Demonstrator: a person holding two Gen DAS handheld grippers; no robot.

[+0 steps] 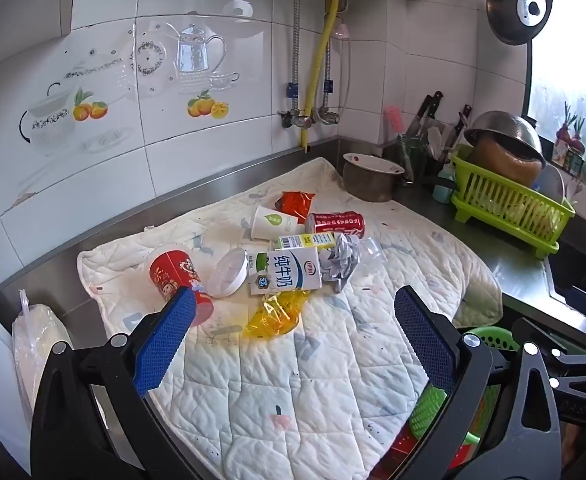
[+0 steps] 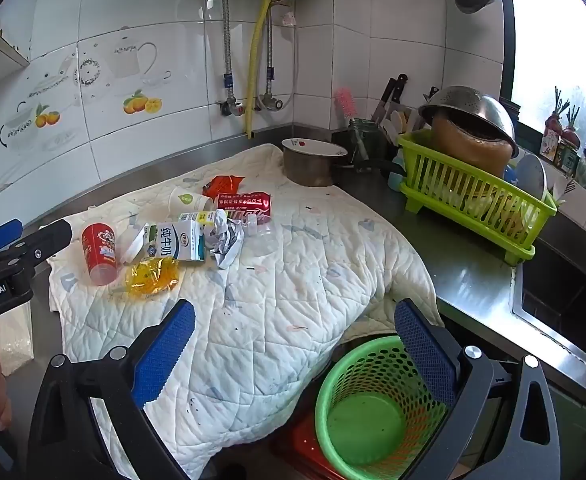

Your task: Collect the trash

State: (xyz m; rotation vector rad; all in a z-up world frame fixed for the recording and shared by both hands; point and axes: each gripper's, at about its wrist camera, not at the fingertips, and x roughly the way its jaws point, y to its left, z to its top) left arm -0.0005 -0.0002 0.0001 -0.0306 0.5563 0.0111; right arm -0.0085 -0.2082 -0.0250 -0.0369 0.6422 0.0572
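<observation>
Readable print first: the white milk carton (image 1: 285,272) carries large blue characters, 纯牛奶, on its side. The red can (image 1: 335,223) has white lettering I cannot make out. On the arm at the left edge of my right wrist view I read "enRobot.AI", the start cut off.

My left gripper (image 1: 295,314) has its jaws spread wide, nothing between the blue pads, hanging above the quilted mat (image 1: 293,380). My right gripper (image 2: 295,336) is just as wide apart and empty, over the mat's near edge and the green mesh basket (image 2: 367,412), which sits below the counter with nothing in it.

The trash lies in one cluster at the far middle of the mat. Count: one milk carton, one red can, one red paper cup (image 1: 175,276) on its side, one white paper cup (image 1: 273,222) with a green leaf mark, one orange wrapper (image 1: 295,202), one yellow cellophane wrapper (image 1: 275,314), one crumpled paper ball (image 1: 339,258), one white round lid (image 1: 229,272). A second, smaller carton (image 1: 305,240) is just behind the milk carton.
</observation>
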